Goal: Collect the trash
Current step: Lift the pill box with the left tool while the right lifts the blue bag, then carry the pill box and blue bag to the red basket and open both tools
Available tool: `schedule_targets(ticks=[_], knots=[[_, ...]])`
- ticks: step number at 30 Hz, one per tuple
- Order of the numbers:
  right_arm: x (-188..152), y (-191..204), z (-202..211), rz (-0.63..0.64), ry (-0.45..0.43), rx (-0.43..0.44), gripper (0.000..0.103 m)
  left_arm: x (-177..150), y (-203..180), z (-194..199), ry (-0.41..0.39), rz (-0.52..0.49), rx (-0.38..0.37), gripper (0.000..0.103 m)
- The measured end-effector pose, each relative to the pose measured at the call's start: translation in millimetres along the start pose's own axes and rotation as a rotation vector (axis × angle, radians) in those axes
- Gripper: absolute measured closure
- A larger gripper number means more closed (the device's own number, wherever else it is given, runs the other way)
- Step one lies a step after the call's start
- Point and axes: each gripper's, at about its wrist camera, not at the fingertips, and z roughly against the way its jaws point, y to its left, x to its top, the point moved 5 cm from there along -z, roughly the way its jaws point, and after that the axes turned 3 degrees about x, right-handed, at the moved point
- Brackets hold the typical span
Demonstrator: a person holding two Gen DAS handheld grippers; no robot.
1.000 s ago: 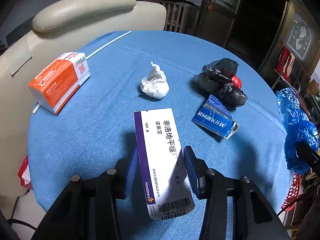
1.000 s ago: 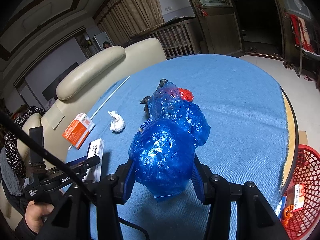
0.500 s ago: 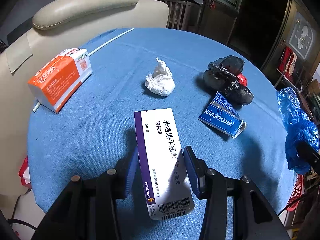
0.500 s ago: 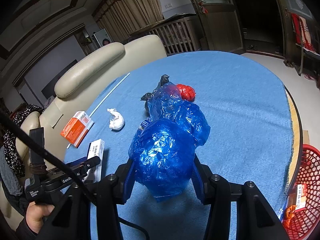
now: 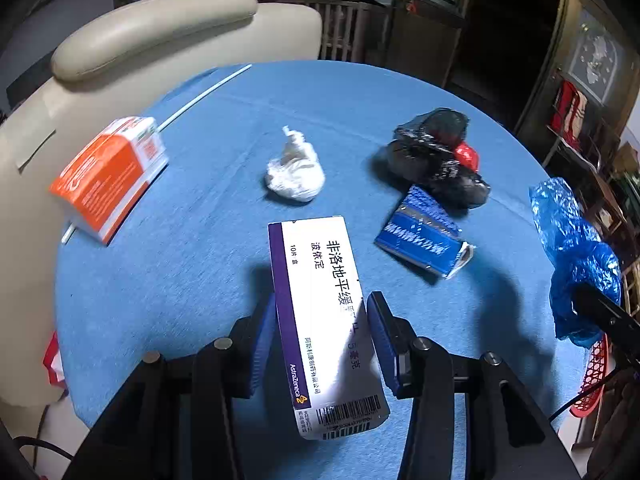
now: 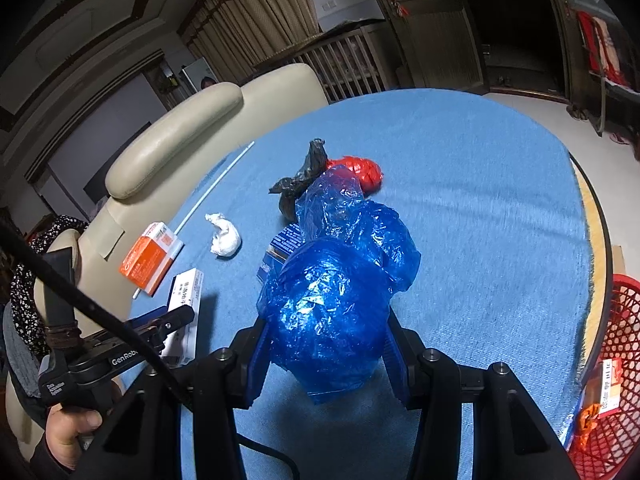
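While clamped on the white medicine box (image 5: 320, 312) over the near bench (image 5: 180, 280) edge, left hand-held gripper (image 5: 322, 336); right hand-held gripper (image 6: 326, 346) clamped on blue bag (image 6: 332, 304), red basket (image 6: 616, 360) past the right rim; open cloth between.

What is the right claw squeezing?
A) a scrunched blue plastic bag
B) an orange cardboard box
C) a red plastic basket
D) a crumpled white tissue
A: the scrunched blue plastic bag bulges between the right claw's two fingers, above the blue tablecloth.
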Motion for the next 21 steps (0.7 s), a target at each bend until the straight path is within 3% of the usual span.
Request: schedule_targets(ticks=[8, 21], knots=[[2, -30, 32, -0.044, -0.066, -0.057, 0.051, 9, -52, 15, -0.031, -0.103, -0.072, 0.055], [-35, -168, 121, -0.295, -0.173, -0.301, 0.051, 5, -205, 40, -0.031, -0.379, -0.279, 0.055]])
